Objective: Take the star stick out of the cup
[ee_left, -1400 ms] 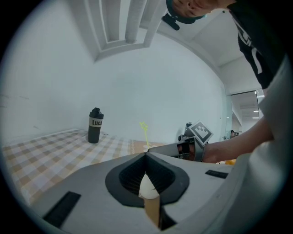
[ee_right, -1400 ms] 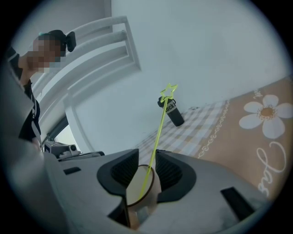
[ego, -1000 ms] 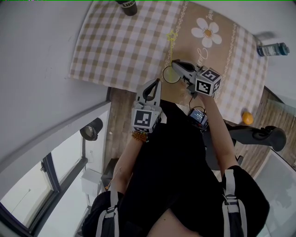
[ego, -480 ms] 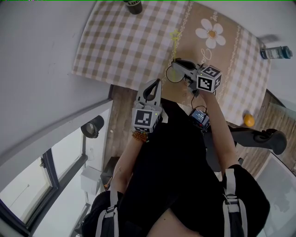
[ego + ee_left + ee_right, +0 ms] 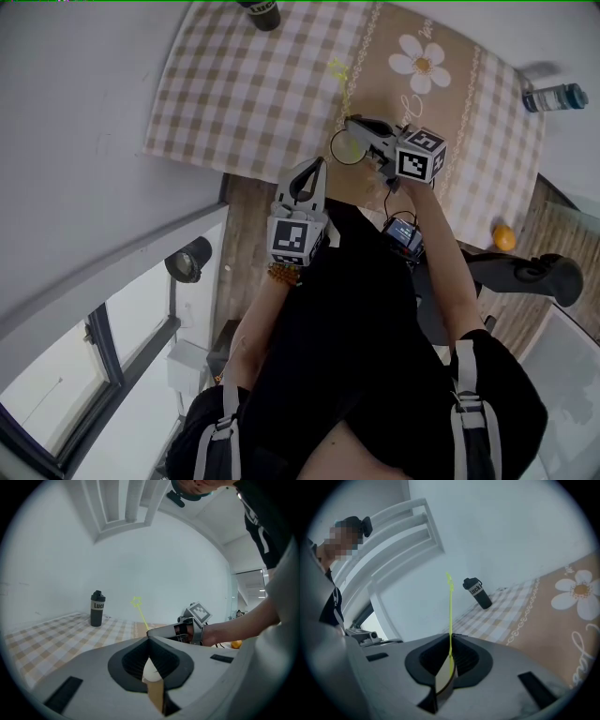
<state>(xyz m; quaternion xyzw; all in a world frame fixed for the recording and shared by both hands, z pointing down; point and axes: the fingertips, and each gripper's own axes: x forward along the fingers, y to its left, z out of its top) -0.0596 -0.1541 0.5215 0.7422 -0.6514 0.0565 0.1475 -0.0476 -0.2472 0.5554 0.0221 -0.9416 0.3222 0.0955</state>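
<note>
A thin yellow-green star stick (image 5: 339,89) rises from a clear cup (image 5: 344,149) near the table's front edge, its star over the checked cloth. My right gripper (image 5: 350,123) hangs just above the cup's rim, its jaws closing, and the stick runs between them with the pads pressing on it. In the right gripper view the stick (image 5: 450,611) stands straight up out of the narrow slit of the gripper (image 5: 451,638). My left gripper (image 5: 317,166) is shut with nothing in it, low in front of the table; its own view shows the star stick (image 5: 137,603) and the right gripper (image 5: 157,631).
A black bottle (image 5: 260,11) stands at the cloth's far edge. A blue bottle (image 5: 553,97) lies at the right, and an orange (image 5: 503,238) sits near the front right. The cloth carries a white daisy (image 5: 422,58). A window frame lies below at the left.
The right gripper has shifted slightly left and up above the cup, and the star has swung a little to the left with it. The left gripper has stayed put.
</note>
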